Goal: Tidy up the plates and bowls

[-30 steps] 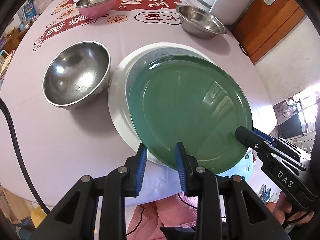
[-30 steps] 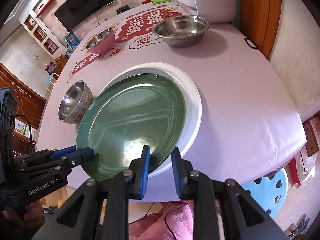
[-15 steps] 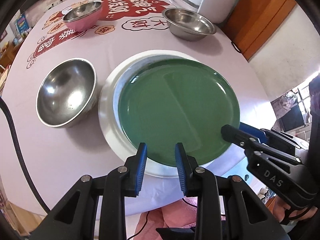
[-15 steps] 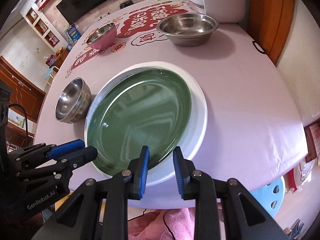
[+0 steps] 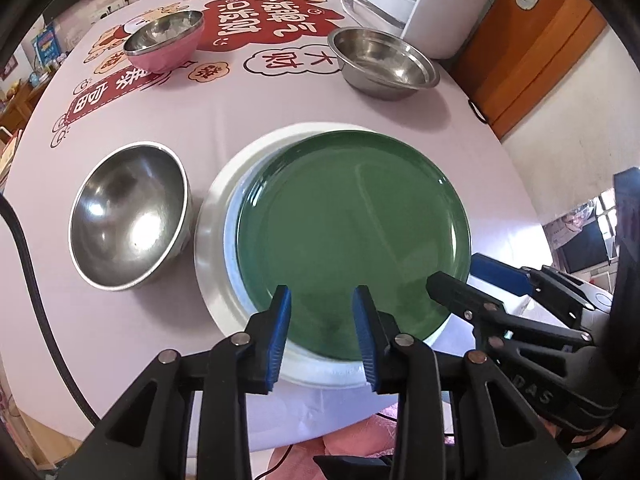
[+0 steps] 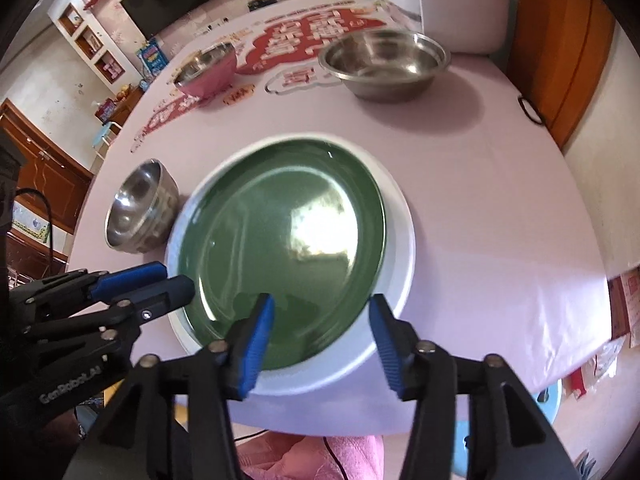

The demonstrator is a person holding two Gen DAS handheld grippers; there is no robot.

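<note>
The green plate [image 5: 352, 236] lies inside the white plate [image 5: 212, 216], just ahead of both pairs of jaws; its near rim is hidden behind the fingers. The right gripper [image 6: 322, 316] has just been opening and holds nothing. The left gripper [image 5: 322, 304] stands narrowly apart, empty. The right-wrist view is blurred. Three bowls sit farther out on the pink desk [image 5: 192, 112].

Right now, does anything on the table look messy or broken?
Nothing looks broken or spilled. The green plate lies flat on the white plate, just a little off-centre, nearer the right side. The three bowls stand upright and empty.
</note>
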